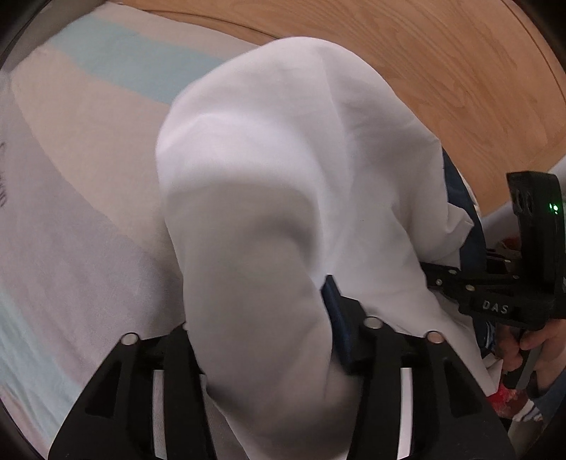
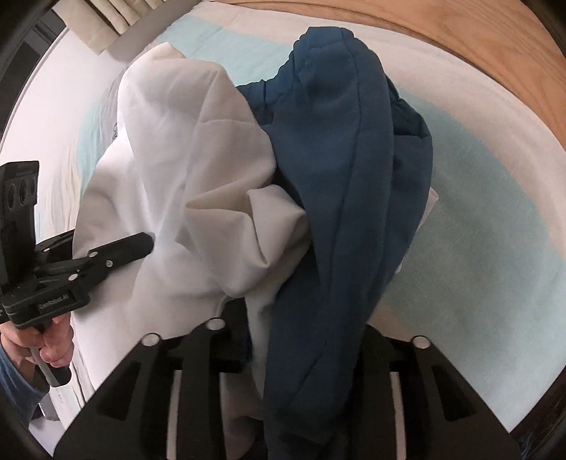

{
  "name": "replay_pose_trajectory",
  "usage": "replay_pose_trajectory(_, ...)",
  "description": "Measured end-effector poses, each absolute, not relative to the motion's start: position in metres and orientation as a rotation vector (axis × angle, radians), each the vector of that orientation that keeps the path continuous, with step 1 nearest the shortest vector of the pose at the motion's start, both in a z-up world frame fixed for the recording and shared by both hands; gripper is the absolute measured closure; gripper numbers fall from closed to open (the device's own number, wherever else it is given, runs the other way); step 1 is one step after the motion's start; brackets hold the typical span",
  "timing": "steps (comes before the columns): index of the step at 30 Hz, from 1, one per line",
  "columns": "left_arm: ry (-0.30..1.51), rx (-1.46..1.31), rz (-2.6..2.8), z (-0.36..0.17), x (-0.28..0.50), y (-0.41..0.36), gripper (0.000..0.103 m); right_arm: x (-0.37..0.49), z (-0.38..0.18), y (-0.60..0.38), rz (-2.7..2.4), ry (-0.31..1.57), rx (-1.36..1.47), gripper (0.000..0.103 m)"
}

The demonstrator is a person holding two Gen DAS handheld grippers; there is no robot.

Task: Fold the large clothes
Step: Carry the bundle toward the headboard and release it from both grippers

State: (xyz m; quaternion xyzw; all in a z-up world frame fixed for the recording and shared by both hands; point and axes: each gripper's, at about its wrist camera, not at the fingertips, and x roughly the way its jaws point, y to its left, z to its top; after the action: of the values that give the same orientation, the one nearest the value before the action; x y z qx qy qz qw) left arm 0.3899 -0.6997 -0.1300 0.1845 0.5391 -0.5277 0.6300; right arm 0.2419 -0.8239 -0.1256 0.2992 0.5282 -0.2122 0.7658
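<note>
A large white garment (image 1: 283, 177) with navy blue parts (image 2: 346, 184) hangs bunched between my two grippers above a bed. In the left wrist view my left gripper (image 1: 283, 354) is shut on the white cloth, which drapes over its fingers and hides the tips; a blue edge (image 1: 336, 318) shows by the right finger. In the right wrist view my right gripper (image 2: 297, 346) is shut on the white and blue cloth. The left gripper also shows in the right wrist view (image 2: 141, 244), and the right gripper shows in the left wrist view (image 1: 442, 279).
A bed sheet with pale blue, cream and lilac stripes (image 1: 88, 159) lies below. A wooden floor (image 1: 442, 70) runs beyond the bed edge. A beige curtain (image 2: 99, 24) hangs at the top left. A red and white item (image 1: 509, 400) lies by the hand.
</note>
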Motion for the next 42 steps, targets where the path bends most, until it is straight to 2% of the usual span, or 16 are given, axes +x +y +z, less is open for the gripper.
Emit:
replay_pose_trajectory(1, 1.228, 0.415, -1.196, -0.127, 0.388, -0.695, 0.047, 0.236, -0.127, -0.825, -0.475, 1.145, 0.632, 0.061)
replay_pose_trajectory(3, 1.207, 0.416, -1.165, -0.120, 0.384, -0.688, 0.035, 0.236, -0.124, -0.814, -0.488, 1.146, 0.575, 0.054)
replay_pose_trajectory(5, 1.189, 0.402, -1.126, -0.112, 0.382, -0.677, 0.022, 0.237, -0.122, -0.806, -0.519, 1.140, 0.523, 0.039)
replay_pose_trajectory(6, 1.175, 0.401, -1.108, -0.106, 0.374, -0.673, 0.018, 0.237, -0.119, -0.801, -0.529, 1.133, 0.504, 0.036)
replay_pose_trajectory(7, 1.149, 0.399, -1.079, -0.100, 0.374, -0.665, 0.012, 0.235, -0.118, -0.797, -0.541, 1.126, 0.493, 0.029)
replay_pose_trajectory(8, 1.126, 0.398, -1.051, -0.094, 0.375, -0.655, 0.008, 0.234, -0.115, -0.795, -0.559, 1.117, 0.482, 0.022)
replay_pose_trajectory(10, 1.092, 0.402, -1.002, -0.081, 0.376, -0.643, 0.006, 0.227, -0.109, -0.795, -0.602, 1.094, 0.457, 0.015)
replay_pose_trajectory(15, 1.020, 0.411, -0.886, -0.051, 0.359, -0.596, 0.006, 0.204, -0.078, -0.775, -0.667, 1.006, 0.411, 0.012)
replay_pose_trajectory(17, 0.975, 0.412, -0.876, -0.038, 0.339, -0.574, 0.006, 0.190, -0.060, -0.758, -0.688, 0.942, 0.400, 0.007)
replay_pose_trajectory(19, 0.930, 0.410, -0.879, -0.018, 0.337, -0.563, 0.006, 0.178, -0.041, -0.735, -0.716, 0.869, 0.381, 0.007)
replay_pose_trajectory(20, 0.907, 0.410, -0.883, -0.009, 0.320, -0.594, 0.006, 0.173, -0.031, -0.718, -0.728, 0.836, 0.370, 0.007)
replay_pose_trajectory(29, 0.743, 0.413, -0.913, 0.052, 0.248, -0.513, 0.006, 0.073, 0.042, -0.651, -0.847, 0.688, 0.326, 0.007)
replay_pose_trajectory(37, 0.674, 0.413, -0.932, 0.063, 0.185, -0.438, 0.006, -0.001, 0.061, -0.560, -1.042, 0.635, 0.288, 0.007)
replay_pose_trajectory(42, 0.654, 0.415, -0.956, 0.051, 0.149, -0.414, 0.006, -0.027, 0.050, -0.522, -1.027, 0.605, 0.283, 0.007)
